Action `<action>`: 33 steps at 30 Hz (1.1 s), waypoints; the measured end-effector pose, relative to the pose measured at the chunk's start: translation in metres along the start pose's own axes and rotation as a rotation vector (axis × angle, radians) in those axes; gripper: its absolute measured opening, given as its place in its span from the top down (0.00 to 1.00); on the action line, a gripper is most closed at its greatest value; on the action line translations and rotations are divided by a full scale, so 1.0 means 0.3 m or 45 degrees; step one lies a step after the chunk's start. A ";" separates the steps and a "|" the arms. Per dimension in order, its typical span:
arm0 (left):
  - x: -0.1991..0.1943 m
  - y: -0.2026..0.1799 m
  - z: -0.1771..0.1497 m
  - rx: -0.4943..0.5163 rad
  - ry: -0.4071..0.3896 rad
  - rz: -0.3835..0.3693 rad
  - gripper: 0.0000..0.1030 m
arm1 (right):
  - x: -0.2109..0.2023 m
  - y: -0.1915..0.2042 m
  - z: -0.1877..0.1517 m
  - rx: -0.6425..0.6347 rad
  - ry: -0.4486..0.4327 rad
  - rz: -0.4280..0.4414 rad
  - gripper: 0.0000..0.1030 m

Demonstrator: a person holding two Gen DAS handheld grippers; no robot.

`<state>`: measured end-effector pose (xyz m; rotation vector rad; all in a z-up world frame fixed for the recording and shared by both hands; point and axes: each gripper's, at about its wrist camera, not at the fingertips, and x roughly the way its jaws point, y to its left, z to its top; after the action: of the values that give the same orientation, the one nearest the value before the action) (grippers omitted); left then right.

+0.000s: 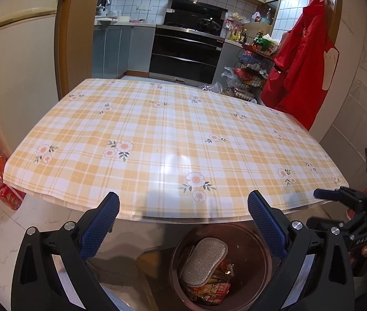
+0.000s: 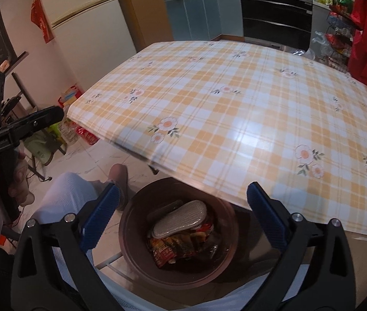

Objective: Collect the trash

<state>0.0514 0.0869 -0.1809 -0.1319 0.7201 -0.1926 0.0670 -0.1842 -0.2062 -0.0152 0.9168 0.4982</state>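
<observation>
Both grippers tilt downward over the table (image 1: 157, 134) edge, jaws spread wide and empty: the right gripper (image 2: 183, 215) and the left gripper (image 1: 183, 223). Below them sits the bin (image 2: 137, 259), holding a grey sponge (image 2: 179, 219) atop wrappers (image 2: 173, 246).

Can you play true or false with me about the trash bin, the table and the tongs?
1. The silver scrubbing pad lies in the brown bin. True.
2. The bin stands on top of the table. False: it sits on the floor, below the table's near edge.
3. The right tongs hold a snack wrapper. False: they are wide open with nothing between them, above the bin.
4. The left tongs are open and empty too. True.
5. Red and yellow wrappers lie under the pad in the bin. True.
6. The tablecloth is plain blue. False: it has yellow and white checks with flowers.
</observation>
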 end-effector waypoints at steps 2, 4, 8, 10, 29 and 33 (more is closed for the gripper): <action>-0.009 -0.010 0.015 0.017 -0.014 0.005 0.06 | -0.030 -0.010 0.021 0.012 -0.036 -0.042 0.06; -0.027 -0.030 0.040 0.046 -0.039 0.008 0.06 | -0.062 -0.015 0.042 0.022 -0.071 -0.082 0.06; -0.065 -0.074 0.102 0.104 -0.098 0.008 0.06 | -0.148 -0.035 0.101 0.048 -0.160 -0.173 0.06; -0.090 -0.101 0.141 0.140 -0.143 0.007 0.06 | -0.210 -0.044 0.141 0.064 -0.225 -0.210 0.06; -0.257 -0.309 0.389 0.298 -0.401 0.051 0.06 | -0.510 -0.051 0.306 0.089 -0.505 -0.399 0.06; -0.264 -0.315 0.390 0.308 -0.409 0.071 0.06 | -0.516 -0.049 0.306 0.099 -0.507 -0.413 0.06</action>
<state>0.0590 0.0186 -0.0255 0.0873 0.3764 -0.1985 0.0648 -0.2397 -0.0344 0.0057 0.5274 0.1534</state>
